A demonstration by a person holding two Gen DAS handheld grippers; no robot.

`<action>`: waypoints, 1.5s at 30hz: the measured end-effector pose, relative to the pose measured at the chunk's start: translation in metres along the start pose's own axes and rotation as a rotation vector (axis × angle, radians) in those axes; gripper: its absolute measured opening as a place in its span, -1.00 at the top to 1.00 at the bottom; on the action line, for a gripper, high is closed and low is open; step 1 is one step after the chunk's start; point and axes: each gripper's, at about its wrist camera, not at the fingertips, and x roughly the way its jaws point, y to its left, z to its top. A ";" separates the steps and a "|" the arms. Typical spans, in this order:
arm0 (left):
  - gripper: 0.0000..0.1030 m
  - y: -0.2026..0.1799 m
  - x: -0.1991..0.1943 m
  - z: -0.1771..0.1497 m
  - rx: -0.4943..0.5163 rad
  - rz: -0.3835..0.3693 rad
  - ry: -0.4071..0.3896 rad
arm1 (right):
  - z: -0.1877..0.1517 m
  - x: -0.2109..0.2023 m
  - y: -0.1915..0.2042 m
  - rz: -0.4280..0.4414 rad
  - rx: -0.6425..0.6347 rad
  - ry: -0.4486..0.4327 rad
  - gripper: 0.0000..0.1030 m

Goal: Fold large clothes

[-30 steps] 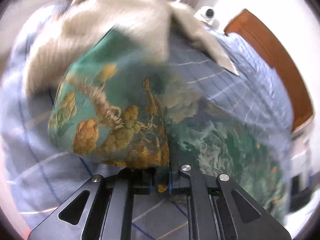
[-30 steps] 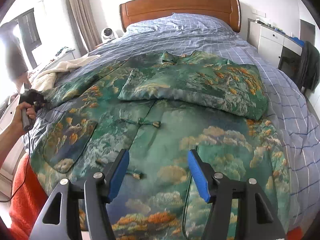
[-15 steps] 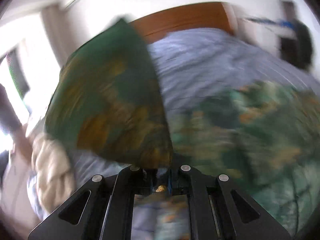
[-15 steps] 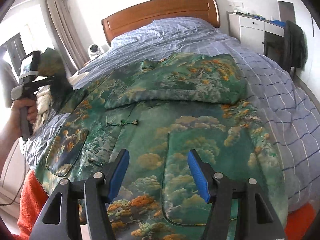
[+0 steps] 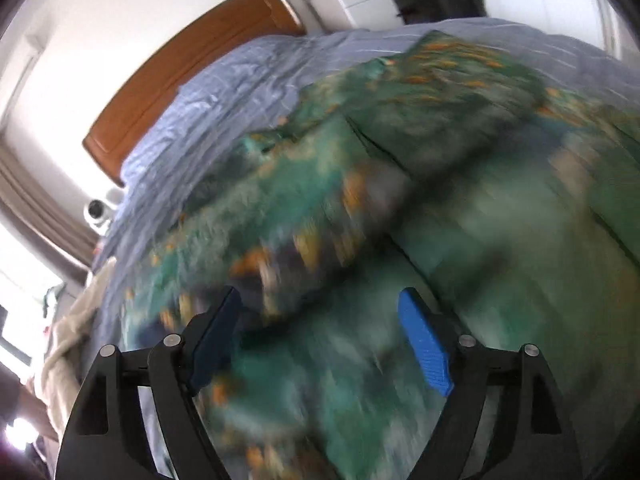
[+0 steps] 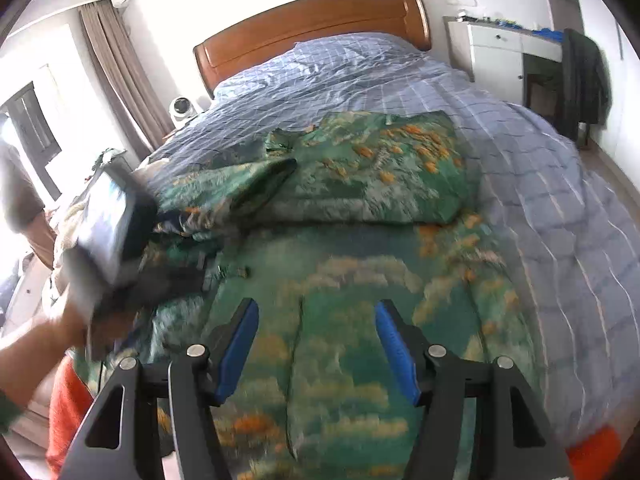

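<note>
Left gripper (image 5: 320, 336): jaws released, tilted above robe (image 5: 460, 208). Right gripper (image 6: 316, 344): jaws released, level over robe hem. Robe: spread on bed (image 6: 560, 184), ahead of both jaws, sleeves folded in.

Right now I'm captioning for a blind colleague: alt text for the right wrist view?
An open right claw hovers over a green patterned garment spread on a blue checked bed, both sleeves folded inward. At left, a hand holds the left claw.

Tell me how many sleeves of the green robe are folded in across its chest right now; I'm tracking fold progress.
2. One sleeve lies flat across the green robe's chest on the right. The other sleeve lies rumpled on the left, beside the open left gripper.
</note>
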 end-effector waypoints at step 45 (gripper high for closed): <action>-0.19 0.185 0.035 -0.004 -0.656 -0.120 -0.008 | 0.167 0.165 0.090 0.034 -0.250 -0.036 -0.09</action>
